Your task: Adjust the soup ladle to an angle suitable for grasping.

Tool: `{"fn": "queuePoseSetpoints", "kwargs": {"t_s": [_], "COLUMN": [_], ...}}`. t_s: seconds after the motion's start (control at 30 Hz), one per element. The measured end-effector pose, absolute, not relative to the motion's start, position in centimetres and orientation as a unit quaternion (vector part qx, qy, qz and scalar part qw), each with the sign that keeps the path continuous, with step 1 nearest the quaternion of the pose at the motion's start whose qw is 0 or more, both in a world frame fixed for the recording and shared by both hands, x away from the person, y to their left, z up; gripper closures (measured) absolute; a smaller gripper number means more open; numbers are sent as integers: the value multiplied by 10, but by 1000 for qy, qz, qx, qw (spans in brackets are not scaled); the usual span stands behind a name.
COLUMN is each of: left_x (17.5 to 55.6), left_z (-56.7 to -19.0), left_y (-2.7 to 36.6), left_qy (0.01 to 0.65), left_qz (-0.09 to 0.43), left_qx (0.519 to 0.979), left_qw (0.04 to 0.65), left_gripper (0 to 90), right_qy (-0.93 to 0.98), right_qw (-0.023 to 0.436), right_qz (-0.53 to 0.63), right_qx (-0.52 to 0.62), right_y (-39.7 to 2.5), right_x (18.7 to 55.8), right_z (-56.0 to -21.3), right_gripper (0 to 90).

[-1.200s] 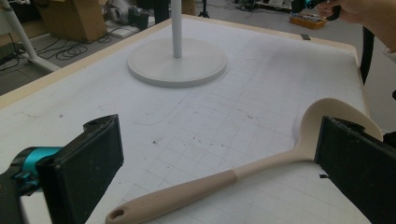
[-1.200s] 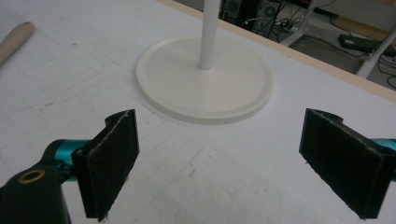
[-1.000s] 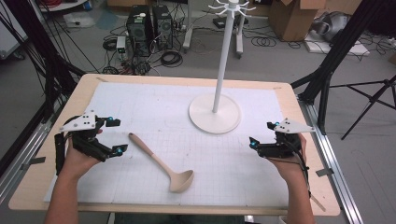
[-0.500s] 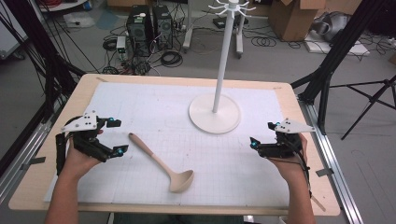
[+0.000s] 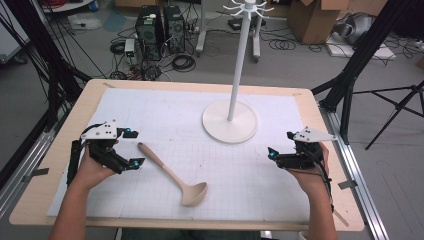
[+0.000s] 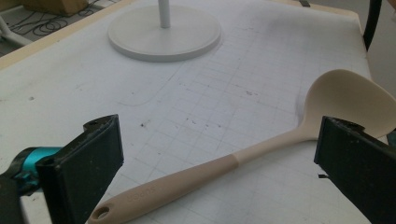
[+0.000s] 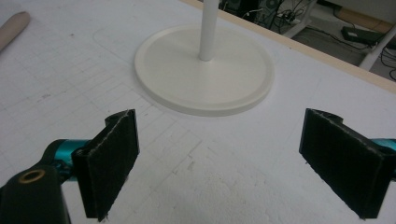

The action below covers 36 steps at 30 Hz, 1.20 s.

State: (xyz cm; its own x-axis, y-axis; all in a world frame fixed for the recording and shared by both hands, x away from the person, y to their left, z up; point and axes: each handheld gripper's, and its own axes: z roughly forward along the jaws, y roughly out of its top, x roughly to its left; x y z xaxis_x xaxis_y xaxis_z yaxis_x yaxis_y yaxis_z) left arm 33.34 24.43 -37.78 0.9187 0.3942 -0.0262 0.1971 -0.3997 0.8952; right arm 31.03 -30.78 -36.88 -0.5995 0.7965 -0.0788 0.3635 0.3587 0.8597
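A beige ladle (image 5: 172, 172) lies on the white grid mat (image 5: 165, 107), its handle end toward the left and its bowl toward the table's front. In the left gripper view the ladle (image 6: 210, 170) lies flat between and just beyond the jaws. My left gripper (image 5: 134, 148) stands open beside the handle's end, with nothing in it. My right gripper (image 5: 280, 144) is open too and holds nothing, at the mat's right side, in front of the white stand's round base (image 5: 230, 122). Between its jaws I see that base (image 7: 205, 77) on the mat.
The stand's thin white pole (image 5: 239, 65) rises from the base to a ring of hooks at the top. The wooden table edge (image 5: 310, 107) frames the mat. Black frame posts, cables and boxes sit on the floor beyond.
My left gripper has edged slightly right, toward the ladle's handle end. The right gripper, the ladle and the stand have stayed put.
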Motion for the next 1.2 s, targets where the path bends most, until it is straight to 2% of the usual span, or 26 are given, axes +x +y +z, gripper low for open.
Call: {"fn": "queuePoseSetpoints", "kwargs": {"t_s": [0.43,0.5,0.67,1.2], "left_x": [347,350,353,357], "left_z": [-374,-378,-387,-410], "left_y": [208,197,188,169], "left_qy": [137,128,114,91], "left_qz": [70,72,54,46], "left_qx": [869,888,901,932], "left_qw": [470,435,415,347], "left_gripper": [17,17,17,17], "right_qy": [792,792,795,805], "right_qw": [250,248,246,249], "right_qz": [420,419,417,398], "right_qx": [367,367,365,363], "right_y": [-303,-303,-302,-295], "right_x": [313,314,315,317], "right_z": [-372,-373,-374,-378], "right_gripper": [111,111,111,111]}}
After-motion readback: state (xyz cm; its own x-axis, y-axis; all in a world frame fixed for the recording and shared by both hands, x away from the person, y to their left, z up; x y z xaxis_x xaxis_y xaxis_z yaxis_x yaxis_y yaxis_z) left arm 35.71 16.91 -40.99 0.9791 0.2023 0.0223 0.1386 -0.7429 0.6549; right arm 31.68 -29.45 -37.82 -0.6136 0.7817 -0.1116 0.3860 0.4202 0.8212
